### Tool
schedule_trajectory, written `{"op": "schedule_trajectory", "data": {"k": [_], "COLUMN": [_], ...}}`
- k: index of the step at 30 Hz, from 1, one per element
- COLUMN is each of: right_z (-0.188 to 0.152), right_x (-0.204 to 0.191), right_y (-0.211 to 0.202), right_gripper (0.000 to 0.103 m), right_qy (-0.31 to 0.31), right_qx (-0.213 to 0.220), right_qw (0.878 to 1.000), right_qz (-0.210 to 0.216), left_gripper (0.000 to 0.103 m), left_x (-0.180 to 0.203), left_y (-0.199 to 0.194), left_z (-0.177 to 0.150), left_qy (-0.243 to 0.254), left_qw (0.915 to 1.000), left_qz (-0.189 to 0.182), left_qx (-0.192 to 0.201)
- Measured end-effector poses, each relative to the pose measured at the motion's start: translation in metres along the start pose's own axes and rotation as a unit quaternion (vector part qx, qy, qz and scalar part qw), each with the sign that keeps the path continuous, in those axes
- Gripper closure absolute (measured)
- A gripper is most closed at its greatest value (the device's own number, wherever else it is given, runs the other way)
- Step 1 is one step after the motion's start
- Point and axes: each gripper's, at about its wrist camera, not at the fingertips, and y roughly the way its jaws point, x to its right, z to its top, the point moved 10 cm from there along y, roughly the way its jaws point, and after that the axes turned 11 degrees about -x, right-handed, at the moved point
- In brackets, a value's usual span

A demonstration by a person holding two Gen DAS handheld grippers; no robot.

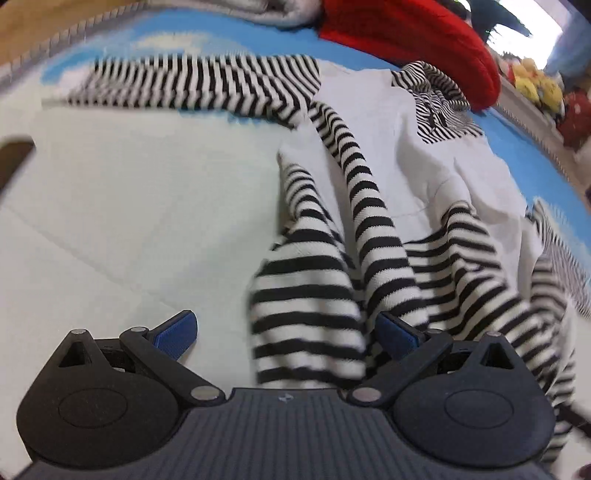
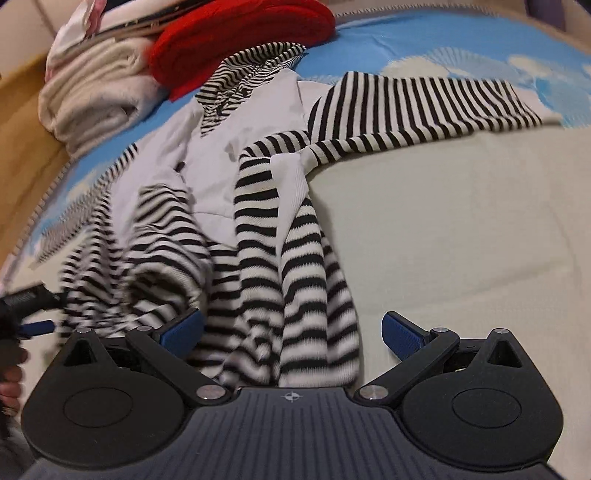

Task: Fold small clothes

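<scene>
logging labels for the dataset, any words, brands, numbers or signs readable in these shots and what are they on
No readable text in either view.
A small crosshair mark, no letters, sits on the right gripper body.
A similar mark on the left gripper body is too blurred to read.
The striped garment shows no label.

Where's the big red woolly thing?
The red knitted garment lies at the far end of the blue cloud-print blanket, just beyond the striped hood; in the right wrist view, folded cream clothes sit to its left.
</scene>
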Motion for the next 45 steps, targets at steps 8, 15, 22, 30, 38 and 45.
{"op": "schedule_trajectory", "data": {"k": [8,15,22,30,38,45], "right_z": [0.008,-0.011,-0.056,0.016,0.197,0.274], "right_x": [0.027,0.125,0.139,0.160,0.279,0.286], "right_y": [0.002,-0.031,-0.056,-0.097,-0.042,0.019], "right_gripper": [0.091,0.094,0.094,0.016,0.017,0.098], "right_qy": [0.007,0.137,0.104,0.125,0.311,0.224], "right_qx": [-0.042,-0.052,-0.091,0.005,0.125,0.091], "right_qw": [0.999,0.988,0.988,0.992,0.940,0.952], "right_qz": [0.025,0.055,0.069,0.022,-0.055,-0.185], "left_gripper": [0.096,0.096,0.089,0.006,0.001,0.001], "left_x": [0.020,0.004,-0.010,-0.016,0.023,0.009], "left_y": [-0.008,-0.046,-0.055,-0.116,-0.076,-0.047], "left_z": [-0.029,-0.089,-0.122,-0.082,-0.012,0.001], "left_qy": [0.109,0.157,0.157,0.133,0.077,0.039], "left_qw": [0.9932,0.9871,0.9856,0.9887,0.9907,0.9906], "left_qz": [0.041,0.029,0.037,0.056,0.090,0.119], "left_qx": [-0.001,-0.014,-0.051,0.041,0.067,0.056]}}
